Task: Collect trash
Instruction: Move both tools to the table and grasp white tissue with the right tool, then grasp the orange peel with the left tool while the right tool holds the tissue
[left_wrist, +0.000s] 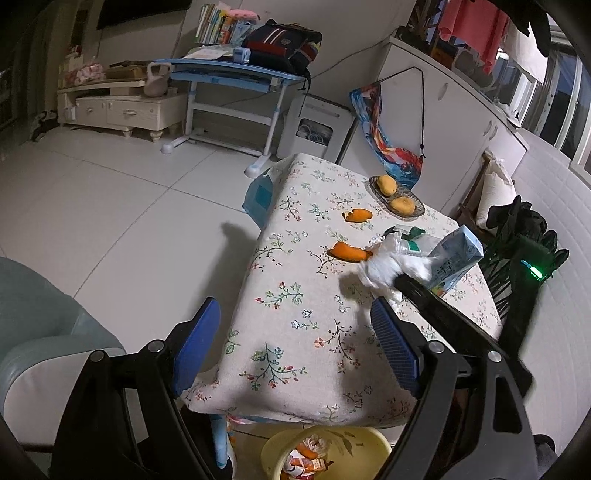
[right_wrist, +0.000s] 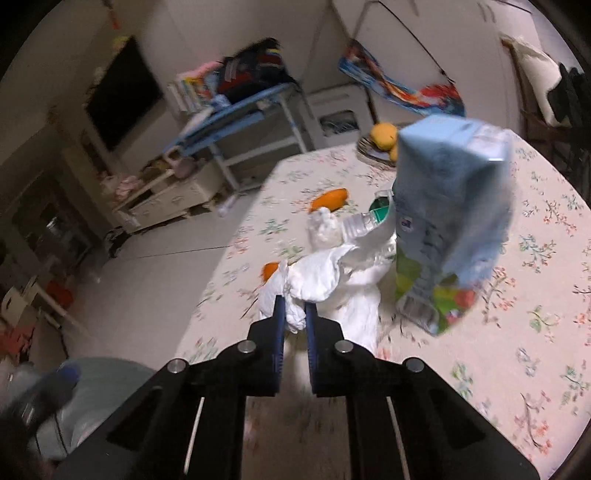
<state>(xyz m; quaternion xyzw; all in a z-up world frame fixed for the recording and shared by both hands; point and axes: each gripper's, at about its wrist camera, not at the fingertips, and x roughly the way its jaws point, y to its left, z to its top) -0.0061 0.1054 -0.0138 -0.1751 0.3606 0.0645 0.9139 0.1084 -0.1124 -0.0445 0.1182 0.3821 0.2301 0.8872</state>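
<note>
Trash was partly collected: the yellow bin (left_wrist: 325, 458) under the table's near edge already held wrappers and peel. The right gripper (right_wrist: 294, 314) was closed on the white tissue (right_wrist: 325, 280) mid-table; the left gripper (left_wrist: 295, 343) hung open. Two peels (left_wrist: 349, 252), a carton (left_wrist: 456, 260) and a bottle (right_wrist: 364, 223) remained. A dish (left_wrist: 413, 212) at the far edge held fruit.

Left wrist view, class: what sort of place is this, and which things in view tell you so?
Most likely a lived-in family home's living room. A small table under a floral tablecloth holds a glass dish of yellow fruit, a blue child's study desk carries books, and clothes hang by the window.
</note>
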